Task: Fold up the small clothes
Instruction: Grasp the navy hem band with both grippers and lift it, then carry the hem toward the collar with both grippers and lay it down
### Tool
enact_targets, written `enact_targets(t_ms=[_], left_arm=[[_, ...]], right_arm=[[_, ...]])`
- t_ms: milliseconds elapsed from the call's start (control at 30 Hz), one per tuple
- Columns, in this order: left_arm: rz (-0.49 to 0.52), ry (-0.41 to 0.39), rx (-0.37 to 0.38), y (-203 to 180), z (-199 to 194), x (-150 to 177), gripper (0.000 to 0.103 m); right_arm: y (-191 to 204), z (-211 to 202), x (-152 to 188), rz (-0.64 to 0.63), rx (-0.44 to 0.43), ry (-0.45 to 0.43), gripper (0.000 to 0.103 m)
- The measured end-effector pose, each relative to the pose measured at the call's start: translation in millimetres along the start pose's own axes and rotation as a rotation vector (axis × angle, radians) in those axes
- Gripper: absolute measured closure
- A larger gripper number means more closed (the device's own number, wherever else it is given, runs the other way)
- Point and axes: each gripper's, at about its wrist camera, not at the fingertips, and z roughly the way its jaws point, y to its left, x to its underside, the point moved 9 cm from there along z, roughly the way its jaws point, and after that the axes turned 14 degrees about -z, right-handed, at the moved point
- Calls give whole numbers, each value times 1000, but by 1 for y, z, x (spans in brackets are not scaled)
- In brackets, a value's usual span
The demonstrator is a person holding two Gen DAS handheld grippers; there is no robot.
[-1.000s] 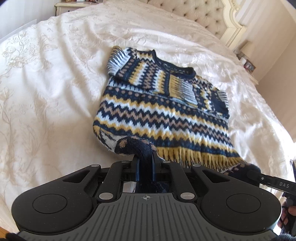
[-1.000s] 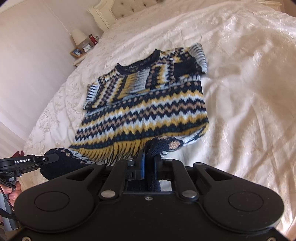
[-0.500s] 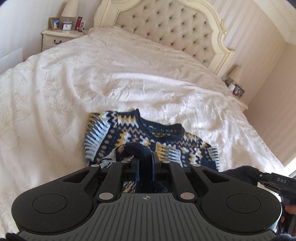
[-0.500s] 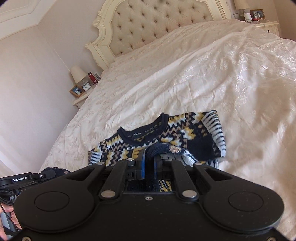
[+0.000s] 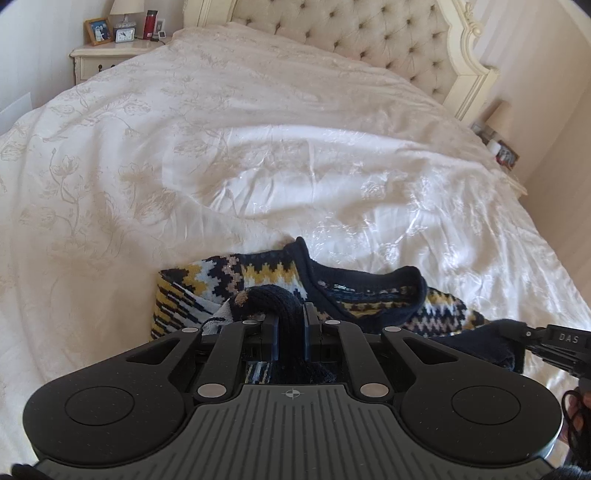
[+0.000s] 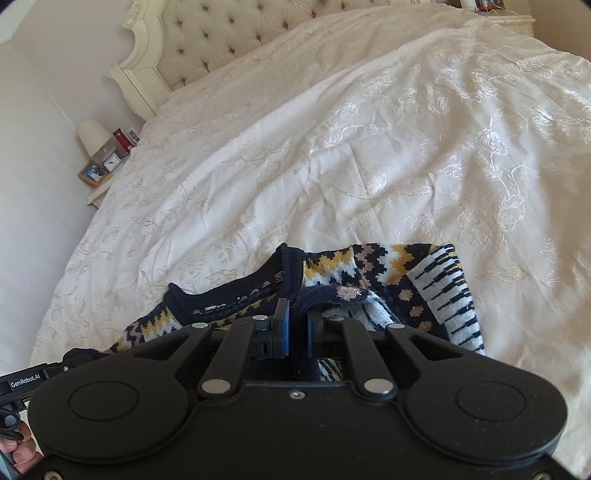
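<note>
A small knitted sweater (image 5: 258, 273) with navy, yellow and white zigzags lies on the white bed cover (image 5: 258, 147). Its navy neckline (image 5: 369, 284) faces the headboard. My left gripper (image 5: 290, 314) is shut on a navy fold of the hem, held just short of the left shoulder. In the right wrist view the sweater (image 6: 406, 280) shows its striped sleeve and neckline (image 6: 229, 291). My right gripper (image 6: 298, 314) is shut on the hem's other corner, close over the right shoulder. The lower body of the sweater is hidden under both grippers.
A tufted cream headboard (image 5: 351, 33) stands at the far end of the bed. A nightstand (image 5: 110, 55) with a lamp, clock and photo frame stands on one side, and a second nightstand (image 6: 99, 184) on the other. A hand (image 6: 22, 450) holds the left gripper's handle.
Both grippers have carried the hem forward from the sweater's bottom edge up to its shoulders, so the body now lies doubled over and only the neckline and sleeves show.
</note>
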Motion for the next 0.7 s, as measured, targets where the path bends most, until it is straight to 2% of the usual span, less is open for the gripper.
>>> enact_targets(t_ms=[133, 167, 233, 300, 400, 600, 700], left_arm=[[-31, 55, -19, 8, 32, -7, 91], [-40, 70, -28, 11, 40, -8, 87], [-76, 96, -38, 17, 54, -11, 87], [-122, 115, -36, 21, 64, -15, 86], [-153, 138, -37, 24, 72, -19, 85], [-119, 169, -66, 17, 79, -20, 81], [-144, 204, -84, 18, 81, -19, 79]], right_arm=[[-7, 31, -3, 20, 36, 59, 87], [-9, 37, -4, 21, 43, 70, 86], [-13, 49, -5, 32, 60, 96, 78], [-19, 54, -8, 57, 80, 95, 75], [-27, 55, -15, 84, 91, 68, 56], [-33, 41, -22, 38, 70, 38, 56], [-34, 38, -18, -1, 50, 42, 56]])
